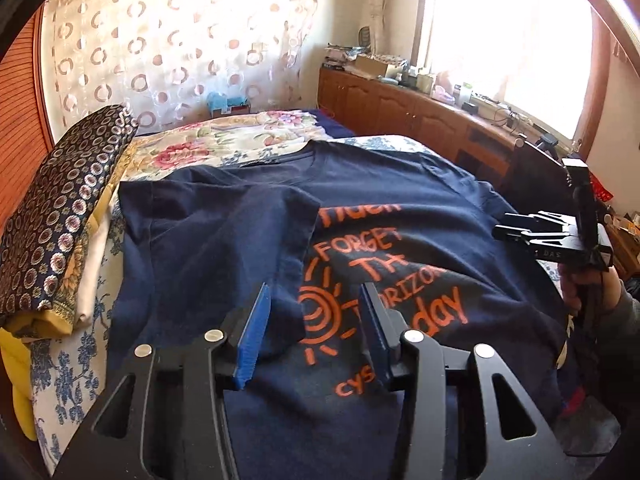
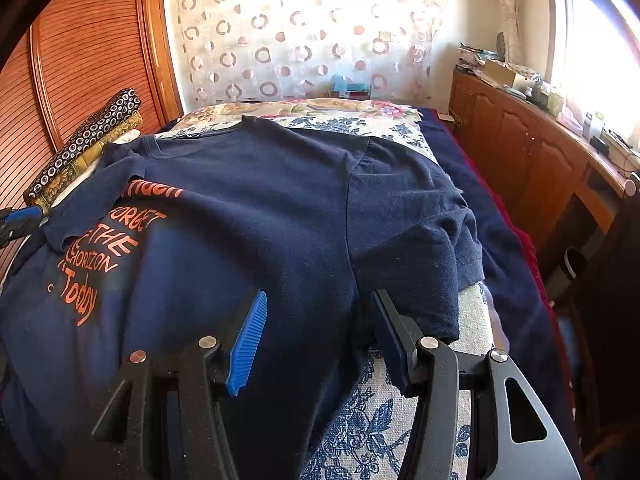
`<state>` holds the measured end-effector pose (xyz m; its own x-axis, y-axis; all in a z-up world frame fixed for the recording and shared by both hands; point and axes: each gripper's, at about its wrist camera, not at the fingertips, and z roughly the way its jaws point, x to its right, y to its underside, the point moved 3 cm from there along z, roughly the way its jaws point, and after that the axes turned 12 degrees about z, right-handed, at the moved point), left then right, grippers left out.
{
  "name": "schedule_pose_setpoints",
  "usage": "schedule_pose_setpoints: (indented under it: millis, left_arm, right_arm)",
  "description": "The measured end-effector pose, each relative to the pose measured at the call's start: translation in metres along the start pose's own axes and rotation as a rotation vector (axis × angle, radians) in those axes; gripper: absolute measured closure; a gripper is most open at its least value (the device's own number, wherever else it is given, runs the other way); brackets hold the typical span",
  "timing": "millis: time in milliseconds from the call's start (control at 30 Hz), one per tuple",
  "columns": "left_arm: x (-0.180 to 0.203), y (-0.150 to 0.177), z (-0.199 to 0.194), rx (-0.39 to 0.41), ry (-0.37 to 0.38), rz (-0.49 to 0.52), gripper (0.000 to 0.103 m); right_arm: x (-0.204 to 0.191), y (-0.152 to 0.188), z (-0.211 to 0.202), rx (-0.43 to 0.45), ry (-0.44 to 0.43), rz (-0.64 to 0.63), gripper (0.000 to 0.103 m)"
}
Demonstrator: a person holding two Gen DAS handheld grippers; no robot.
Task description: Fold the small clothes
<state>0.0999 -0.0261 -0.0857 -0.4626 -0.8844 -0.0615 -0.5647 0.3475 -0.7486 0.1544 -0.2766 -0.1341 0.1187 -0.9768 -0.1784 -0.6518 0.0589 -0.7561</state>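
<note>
Two grippers hover over a navy shirt (image 1: pixel 400 184) spread on the bed (image 2: pixel 360 424). The left gripper (image 1: pixel 314 332) has its fingers apart above the folded-in sleeve (image 1: pixel 216 236) and orange print. The right gripper (image 2: pixel 318 336), fingers apart and empty, hangs near the other sleeve (image 2: pixel 416 232).

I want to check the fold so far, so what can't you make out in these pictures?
- T-shirt print: left view, first line covered by the folded sleeve.
- T-shirt hem: both views, behind the left gripper and right gripper.
- Windowsill clutter: right view, glare, too small.
</note>
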Motion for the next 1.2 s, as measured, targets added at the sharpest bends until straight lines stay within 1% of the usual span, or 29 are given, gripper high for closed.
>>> schedule_pose_setpoints:
  millis: [67, 100, 133, 233, 267, 367, 400, 500, 567, 733, 867, 967, 1067, 1200]
  left_arm:
    - [0.003, -0.002, 0.003, -0.003, -0.009, 0.008, 0.041]
    - [0.005, -0.002, 0.004, -0.001, -0.016, 0.009, 0.027]
    - [0.005, -0.003, 0.007, 0.001, -0.017, 0.007, 0.024]
    - [0.009, -0.004, 0.016, -0.004, 0.005, -0.012, 0.024]
    - [0.011, -0.006, 0.019, 0.003, 0.001, -0.018, 0.024]
    - [0.017, -0.013, 0.027, 0.037, -0.048, -0.015, 0.024]
    - [0.020, -0.017, 0.031, 0.048, -0.054, -0.016, 0.024]
    - [0.026, -0.027, 0.042, 0.076, -0.061, -0.028, 0.024]
    - [0.030, -0.033, 0.047, 0.092, -0.070, -0.019, 0.024]
    - [0.035, -0.044, 0.059, 0.103, -0.078, 0.001, 0.024]
    - [0.035, -0.048, 0.070, 0.073, -0.046, -0.011, 0.024]
    - [0.036, -0.047, 0.082, 0.016, -0.054, -0.008, 0.024]
    - [0.038, -0.044, 0.092, -0.040, -0.028, -0.008, 0.024]
    - [0.042, -0.040, 0.103, -0.102, -0.017, 0.006, 0.024]
  right_arm:
    - [0.001, 0.000, 0.000, 0.000, 0.001, 0.000, 0.047]
    - [0.001, 0.000, 0.000, 0.000, 0.002, 0.000, 0.047]
    - [0.001, -0.001, 0.000, 0.000, 0.002, 0.000, 0.047]
    - [0.002, -0.001, 0.000, 0.001, 0.001, 0.001, 0.047]
    - [0.003, -0.001, 0.000, 0.001, 0.001, 0.003, 0.047]
    - [0.004, -0.001, 0.000, 0.000, -0.001, 0.008, 0.047]
    - [0.005, -0.002, 0.000, -0.001, -0.002, 0.009, 0.047]
    - [0.007, -0.002, -0.001, 0.001, -0.002, 0.012, 0.047]
    - [0.007, -0.002, -0.002, 0.003, -0.002, 0.011, 0.047]
    - [0.010, -0.005, -0.008, 0.027, 0.004, 0.010, 0.047]
    - [0.027, -0.010, -0.014, 0.050, 0.031, 0.027, 0.047]
    - [0.047, -0.019, -0.017, 0.064, 0.067, 0.051, 0.047]
    - [0.067, -0.030, -0.017, 0.067, 0.095, 0.075, 0.047]
    - [0.088, -0.045, -0.008, 0.039, 0.069, 0.133, 0.047]
